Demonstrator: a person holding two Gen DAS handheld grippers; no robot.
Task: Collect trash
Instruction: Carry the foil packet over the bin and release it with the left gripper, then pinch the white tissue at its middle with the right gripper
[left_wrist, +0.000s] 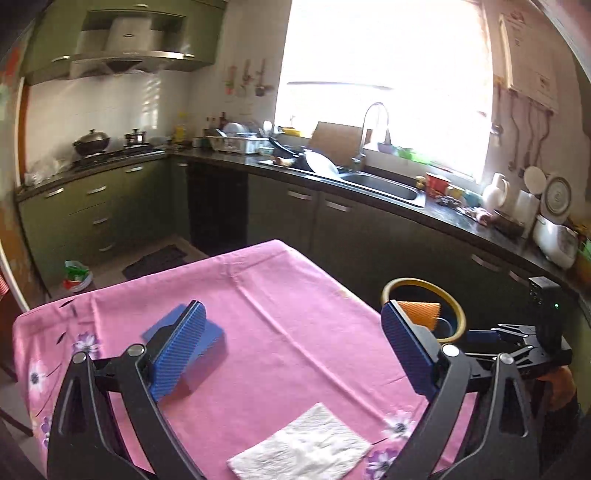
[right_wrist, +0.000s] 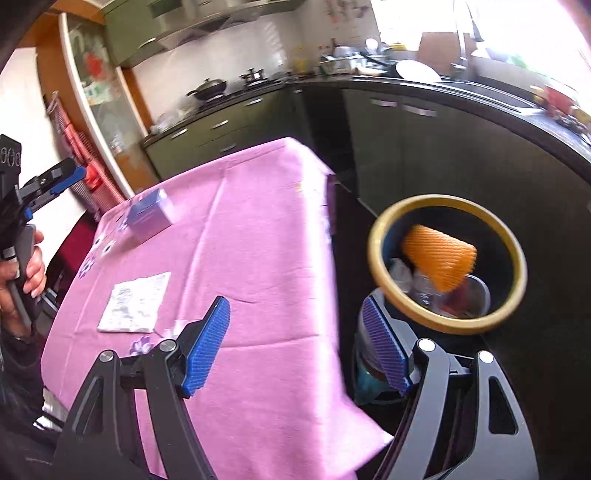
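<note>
An orange foam net sleeve (right_wrist: 439, 258) lies in the mouth of a dark trash bin with a yellow rim (right_wrist: 380, 229), beside the table; the sleeve (left_wrist: 421, 312) and rim (left_wrist: 421, 282) also show in the left wrist view. A white paper napkin (left_wrist: 299, 448) lies flat on the pink tablecloth (left_wrist: 280, 325), also seen in the right wrist view (right_wrist: 135, 302). A blue box (left_wrist: 212, 332) sits on the cloth, also seen at the far left in the right wrist view (right_wrist: 149, 214). My left gripper (left_wrist: 295, 350) is open and empty over the cloth. My right gripper (right_wrist: 295, 343) is open and empty at the table's edge near the bin.
Green kitchen cabinets and a dark counter with a sink (left_wrist: 384, 184) run behind the table. A stove with a wok (left_wrist: 92, 142) is at the back left. A bag (left_wrist: 75, 275) lies on the floor. The table's right edge (right_wrist: 332, 236) drops beside the bin.
</note>
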